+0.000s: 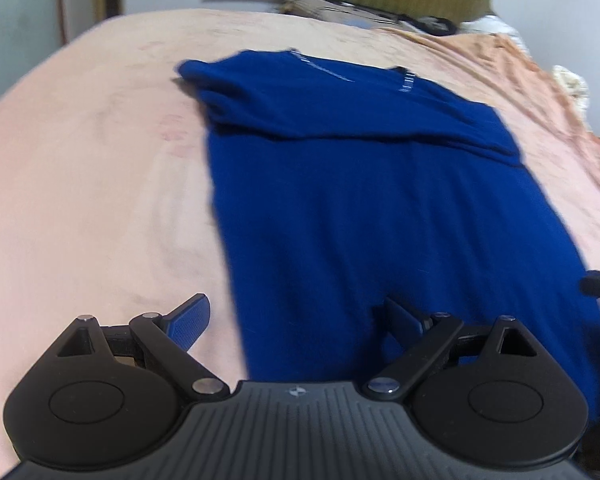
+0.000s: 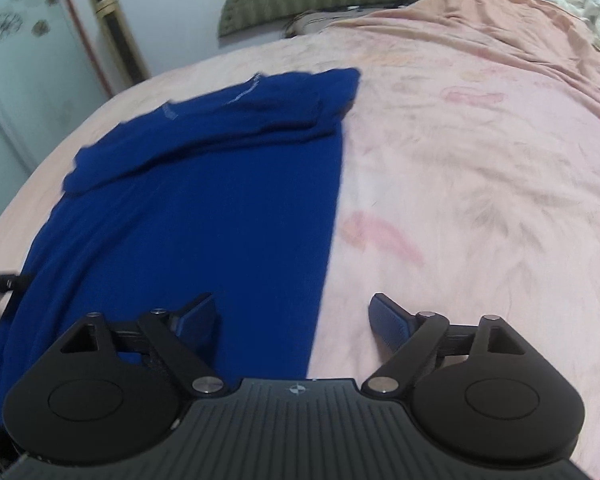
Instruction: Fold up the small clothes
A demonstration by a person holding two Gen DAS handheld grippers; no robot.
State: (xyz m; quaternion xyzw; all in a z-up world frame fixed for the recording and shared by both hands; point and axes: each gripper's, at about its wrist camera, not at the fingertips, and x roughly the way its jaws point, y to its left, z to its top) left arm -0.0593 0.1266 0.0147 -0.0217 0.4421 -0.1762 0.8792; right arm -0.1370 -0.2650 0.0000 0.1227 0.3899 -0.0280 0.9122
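Left wrist view: the blue shirt (image 1: 360, 200) is seen with sleeves folded in; both grippers (image 1: 296, 320) (image 2: 296, 320) are spread wide at its hem, lengthwise folding judged pending.

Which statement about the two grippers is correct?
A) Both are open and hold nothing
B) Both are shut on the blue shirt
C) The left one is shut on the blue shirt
A: left gripper and right gripper both show spread fingers with no cloth of the blue shirt pinched.
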